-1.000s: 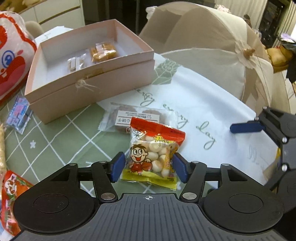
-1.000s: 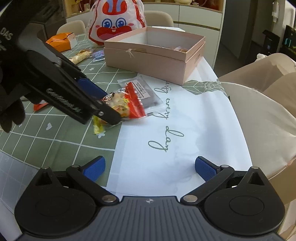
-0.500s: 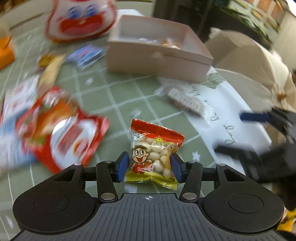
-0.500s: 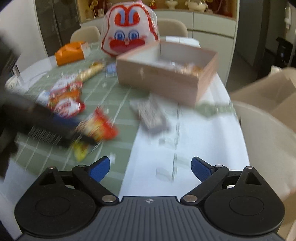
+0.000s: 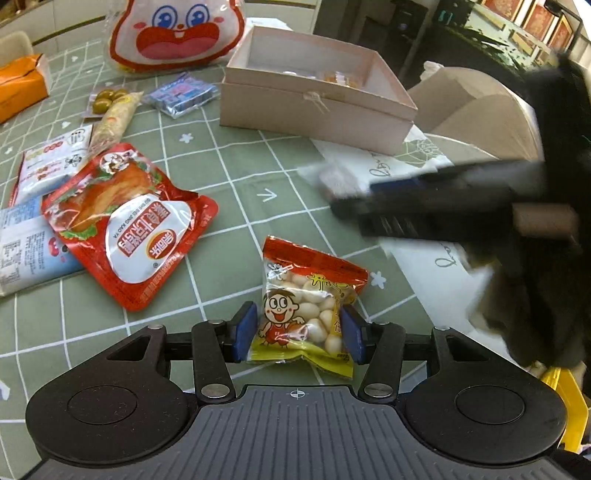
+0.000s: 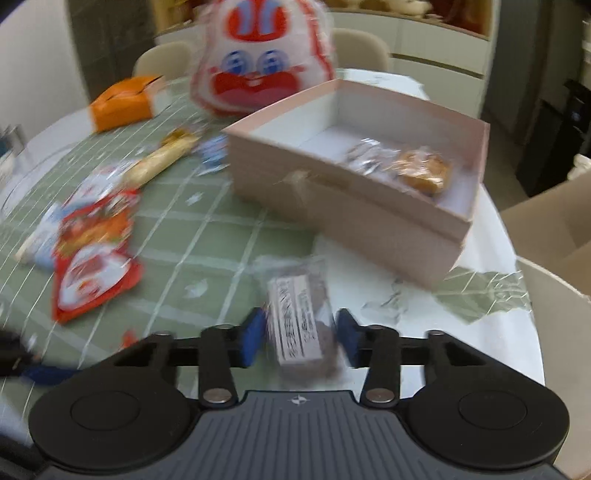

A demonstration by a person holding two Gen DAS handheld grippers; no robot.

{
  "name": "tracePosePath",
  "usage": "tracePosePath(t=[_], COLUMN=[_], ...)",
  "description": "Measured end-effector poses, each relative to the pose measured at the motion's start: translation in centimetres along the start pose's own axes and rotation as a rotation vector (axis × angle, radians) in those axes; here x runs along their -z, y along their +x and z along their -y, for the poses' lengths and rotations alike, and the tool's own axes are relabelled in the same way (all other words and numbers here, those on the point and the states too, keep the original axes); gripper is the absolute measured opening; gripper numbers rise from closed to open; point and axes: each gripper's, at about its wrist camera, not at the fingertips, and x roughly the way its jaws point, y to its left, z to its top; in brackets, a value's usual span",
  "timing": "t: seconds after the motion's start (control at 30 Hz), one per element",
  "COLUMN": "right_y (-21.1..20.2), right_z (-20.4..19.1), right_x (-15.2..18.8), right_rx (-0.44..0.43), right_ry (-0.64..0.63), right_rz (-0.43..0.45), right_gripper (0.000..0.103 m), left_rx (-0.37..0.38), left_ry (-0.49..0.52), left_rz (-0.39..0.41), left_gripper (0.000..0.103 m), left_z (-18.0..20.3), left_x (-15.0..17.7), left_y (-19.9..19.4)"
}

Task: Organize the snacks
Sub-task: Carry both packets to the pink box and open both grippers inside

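My left gripper (image 5: 299,332) is shut on a small red-and-yellow packet of round biscuits (image 5: 310,291) with a cartoon boy on it, held just above the green checked tablecloth (image 5: 229,173). The right gripper (image 6: 300,336) has its jaws closing on a clear-wrapped brown snack with a white label (image 6: 299,317), and the blue pads touch the wrapper's sides. In the left wrist view that gripper (image 5: 354,201) is a dark blur over the same wrapper (image 5: 328,177). Beyond both stands the open pink box (image 5: 317,107) (image 6: 343,206), which holds a couple of wrapped snacks (image 6: 417,170).
On the left lie a large red pouch (image 5: 125,221) (image 6: 92,266), white and blue packets (image 5: 48,162), a blue packet (image 5: 181,94) and a long beige snack (image 5: 114,118). At the back are a rabbit-faced bag (image 5: 177,33) and an orange box (image 5: 18,85). A cardboard box (image 6: 554,295) stands at the right.
My left gripper has carried the biscuit packet leftward, off the clear-wrapped snack, and its view has rolled. The right gripper has moved forward over that snack, and its wide jaws have narrowed around it.
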Motion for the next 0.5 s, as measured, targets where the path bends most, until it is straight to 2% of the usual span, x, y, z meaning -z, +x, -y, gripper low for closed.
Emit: tracePosePath(t=[0.17, 0.33, 0.5], right_y=[-3.1, -6.3, -8.5], right_z=[-0.2, 1.2, 2.2], right_x=[2.6, 3.8, 3.9], right_rx=[-0.058, -0.062, -0.063], right_ry=[0.039, 0.119, 0.166], right_rz=[-0.033, -0.021, 0.018], right_gripper=[0.036, 0.036, 0.036], left_rx=[-0.018, -0.039, 0.049], left_ry=[0.01, 0.044, 0.011], left_rz=[-0.002, -0.003, 0.0], left_gripper=[0.055, 0.055, 0.052], left_z=[0.4, 1.0, 1.2], left_x=[0.0, 0.0, 0.3], left_y=[0.0, 0.2, -0.1])
